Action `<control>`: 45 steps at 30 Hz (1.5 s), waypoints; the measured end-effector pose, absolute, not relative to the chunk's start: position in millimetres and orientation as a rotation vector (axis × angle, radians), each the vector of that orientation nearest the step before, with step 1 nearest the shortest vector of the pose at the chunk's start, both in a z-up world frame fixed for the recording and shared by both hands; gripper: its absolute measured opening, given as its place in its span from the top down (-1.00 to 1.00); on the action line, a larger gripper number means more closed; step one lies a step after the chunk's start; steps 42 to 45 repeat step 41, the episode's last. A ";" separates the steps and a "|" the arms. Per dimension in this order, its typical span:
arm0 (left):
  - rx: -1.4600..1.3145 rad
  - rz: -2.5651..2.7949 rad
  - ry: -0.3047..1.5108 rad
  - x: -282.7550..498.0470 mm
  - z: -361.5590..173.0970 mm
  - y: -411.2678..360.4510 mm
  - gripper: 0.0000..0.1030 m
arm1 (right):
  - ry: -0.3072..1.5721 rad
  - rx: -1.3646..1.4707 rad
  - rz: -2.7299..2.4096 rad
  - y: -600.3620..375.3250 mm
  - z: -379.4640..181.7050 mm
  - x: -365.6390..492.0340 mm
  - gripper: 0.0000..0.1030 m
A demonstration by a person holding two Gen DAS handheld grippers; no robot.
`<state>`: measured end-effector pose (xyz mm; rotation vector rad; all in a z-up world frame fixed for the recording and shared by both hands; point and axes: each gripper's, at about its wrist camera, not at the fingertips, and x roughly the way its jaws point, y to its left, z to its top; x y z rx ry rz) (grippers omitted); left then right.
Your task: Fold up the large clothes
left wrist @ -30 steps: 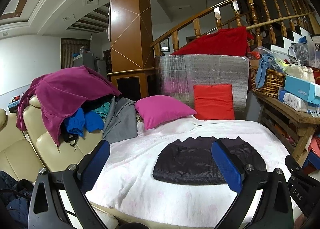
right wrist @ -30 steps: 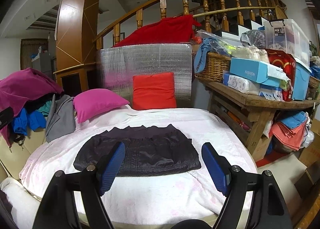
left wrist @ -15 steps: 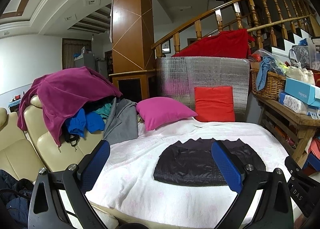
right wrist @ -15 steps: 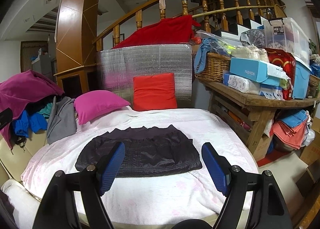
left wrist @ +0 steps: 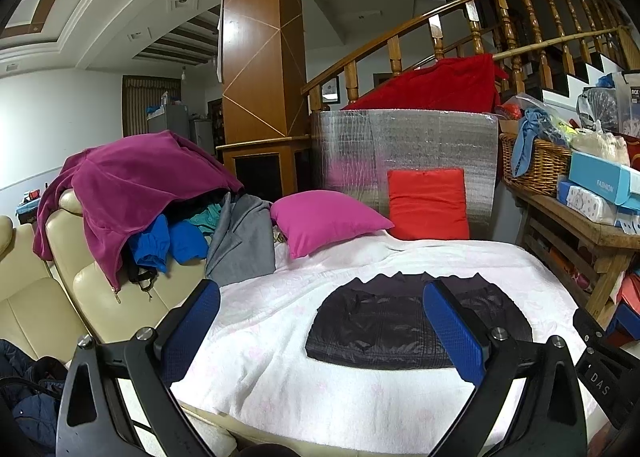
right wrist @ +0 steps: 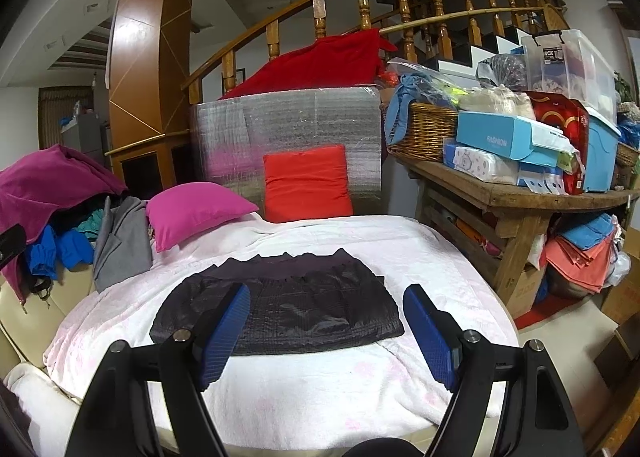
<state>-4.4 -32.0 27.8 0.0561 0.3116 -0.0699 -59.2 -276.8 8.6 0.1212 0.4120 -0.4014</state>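
A black quilted garment (left wrist: pixel 384 325) lies folded flat into a compact shape on the white blanket (left wrist: pixel 280 377) that covers the bed; it also shows in the right wrist view (right wrist: pixel 296 309). My left gripper (left wrist: pixel 320 321) is open and empty, held back above the near edge of the bed, left of the garment. My right gripper (right wrist: pixel 326 317) is open and empty, held back in front of the garment's near edge. Neither gripper touches the garment.
A pile of clothes with a magenta top (left wrist: pixel 132 181) lies over the cream sofa (left wrist: pixel 48 297) at left. A pink pillow (left wrist: pixel 324 217) and a red cushion (left wrist: pixel 428 205) sit at the back. A cluttered wooden table (right wrist: pixel 520 197) stands to the right.
Both grippers have drifted slightly back from the bed and stay open. The garment has not moved.
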 end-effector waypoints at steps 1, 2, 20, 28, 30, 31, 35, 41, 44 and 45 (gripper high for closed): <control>0.056 -0.070 0.314 -3.1 27.7 -31.7 -0.96 | 0.412 0.122 -0.401 -276.9 8.2 -58.8 -0.59; 0.055 -0.070 0.315 -2.4 27.6 -31.5 -0.96 | 0.412 0.122 -0.402 -277.2 8.3 -58.6 -0.59; 0.055 -0.074 0.338 13.2 23.6 -35.6 -0.96 | 0.438 0.113 -0.413 -272.3 1.7 -43.8 -0.59; 0.057 -0.073 0.338 17.3 23.3 -32.3 -0.97 | 0.438 0.101 -0.407 -265.8 4.8 -37.7 -0.59; 0.053 -0.074 0.343 20.2 23.4 -30.9 -0.97 | 0.439 0.092 -0.404 -263.5 5.8 -35.3 -0.59; 0.050 -0.075 0.345 21.9 23.5 -30.3 -0.97 | 0.437 0.089 -0.403 -262.9 6.0 -34.4 -0.59; 0.037 -0.107 0.373 32.3 21.3 -27.7 -0.97 | 0.442 0.075 -0.401 -261.9 7.3 -25.8 -0.59; 0.019 -0.141 0.447 83.0 7.1 -15.4 -0.97 | 0.461 0.111 -0.402 -290.0 7.3 -4.8 -0.59; 0.019 -0.141 0.447 83.0 7.1 -15.4 -0.97 | 0.461 0.111 -0.402 -290.0 7.3 -4.8 -0.59; 0.019 -0.141 0.447 83.0 7.1 -15.4 -0.97 | 0.461 0.111 -0.402 -290.0 7.3 -4.8 -0.59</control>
